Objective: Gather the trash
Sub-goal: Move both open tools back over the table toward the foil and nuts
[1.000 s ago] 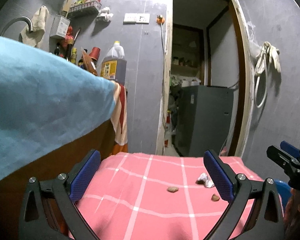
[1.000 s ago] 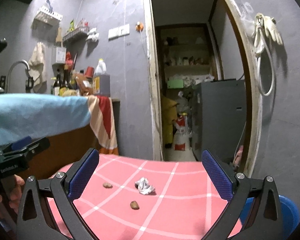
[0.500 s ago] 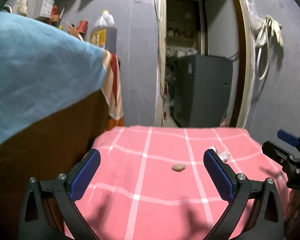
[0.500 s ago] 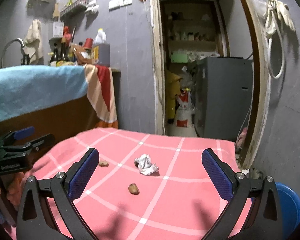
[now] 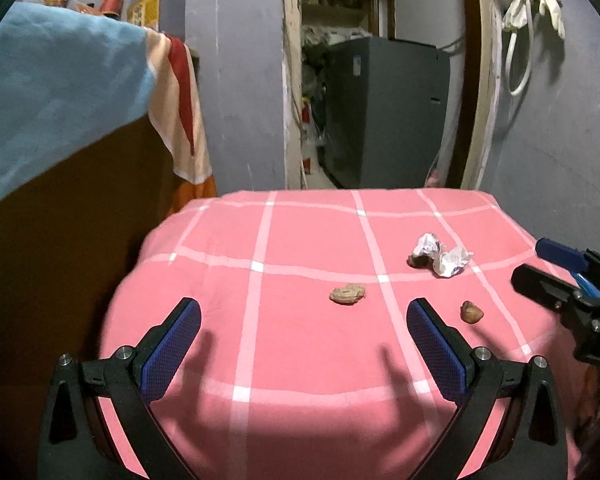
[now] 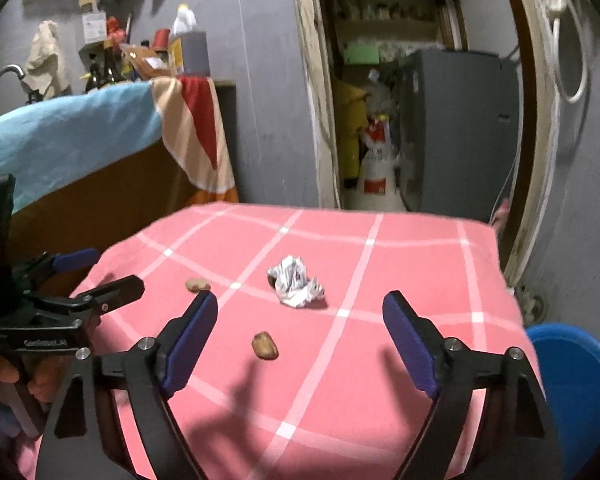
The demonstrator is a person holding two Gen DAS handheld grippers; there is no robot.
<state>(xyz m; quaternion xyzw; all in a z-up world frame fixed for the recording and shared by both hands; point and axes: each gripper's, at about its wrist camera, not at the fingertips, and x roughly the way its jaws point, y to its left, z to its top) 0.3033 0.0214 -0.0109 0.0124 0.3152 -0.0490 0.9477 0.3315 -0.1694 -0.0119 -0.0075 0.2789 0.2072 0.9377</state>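
Observation:
A pink checked tablecloth (image 5: 260, 340) covers a small table, also in the right wrist view (image 6: 400, 264). On it lie a crumpled white wrapper (image 5: 440, 255) (image 6: 296, 286), a flat brown scrap (image 5: 348, 294) (image 6: 197, 284) and a small brown nugget (image 5: 472, 312) (image 6: 265, 346). My left gripper (image 5: 300, 340) is open and empty above the table's near left part, the flat scrap just beyond it. My right gripper (image 6: 300, 340) is open and empty, the nugget between its fingers and slightly ahead. Each gripper shows at the edge of the other's view.
A blue bin (image 6: 572, 392) stands low beside the table's right side. A counter draped in blue and striped cloth (image 5: 60, 92) rises to the left. A doorway with a grey fridge (image 5: 384, 112) lies beyond the table's far edge.
Both grippers have tilted down and moved closer over the table; the trash pieces now appear larger and nearer. Both stay open.

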